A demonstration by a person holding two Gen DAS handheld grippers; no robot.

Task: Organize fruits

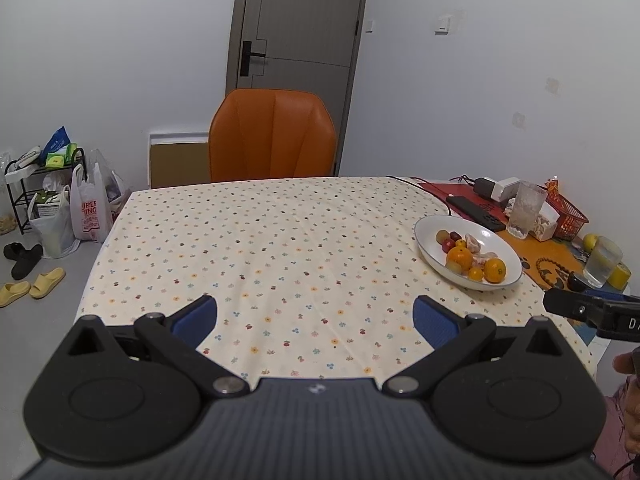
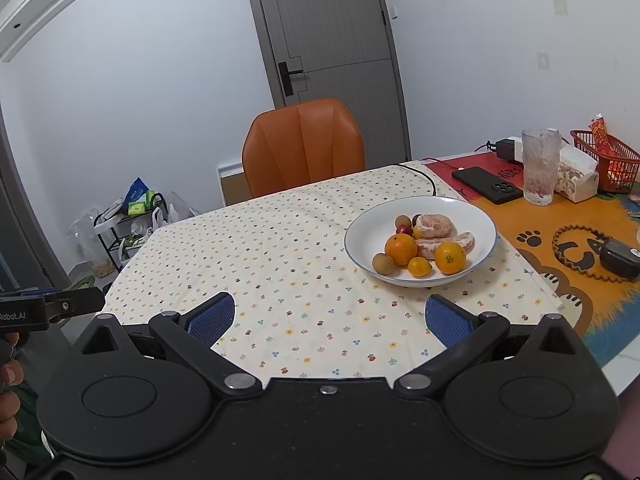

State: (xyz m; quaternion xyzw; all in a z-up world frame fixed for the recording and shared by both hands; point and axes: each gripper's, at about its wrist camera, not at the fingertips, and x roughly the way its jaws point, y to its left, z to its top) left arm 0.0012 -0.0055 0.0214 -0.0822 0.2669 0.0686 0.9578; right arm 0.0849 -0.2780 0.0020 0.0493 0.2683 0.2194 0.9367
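Fruit [image 2: 425,242] lies heaped in a white bowl [image 2: 362,232] at the right of centre in the right wrist view, on a flower-print tablecloth [image 2: 280,280]. The heap holds two oranges [image 2: 401,249], a smaller yellow-orange fruit [image 2: 419,267], peeled citrus pieces [image 2: 435,225], two small brown round fruits [image 2: 380,263] and a dark red one [image 2: 404,229]. In the left wrist view the same bowl [image 1: 428,226] sits at the right of the frame, near the cloth's edge.

The right gripper [image 2: 330,316] hangs low in the frame above the cloth, its blue pads [image 2: 211,316] spread wide apart and holding nothing; the bowl is just beyond its right pad. The left gripper [image 1: 315,319] is likewise spread wide and empty, over bare cloth, well apart from the bowl.

Beyond the bowl, at the upper right, stand a frosted glass [image 2: 540,166], a black phone [image 2: 488,185] and a red basket [image 2: 608,160]. An orange chair [image 2: 304,146] stands at the far side of the table, before a grey door [image 2: 332,28].
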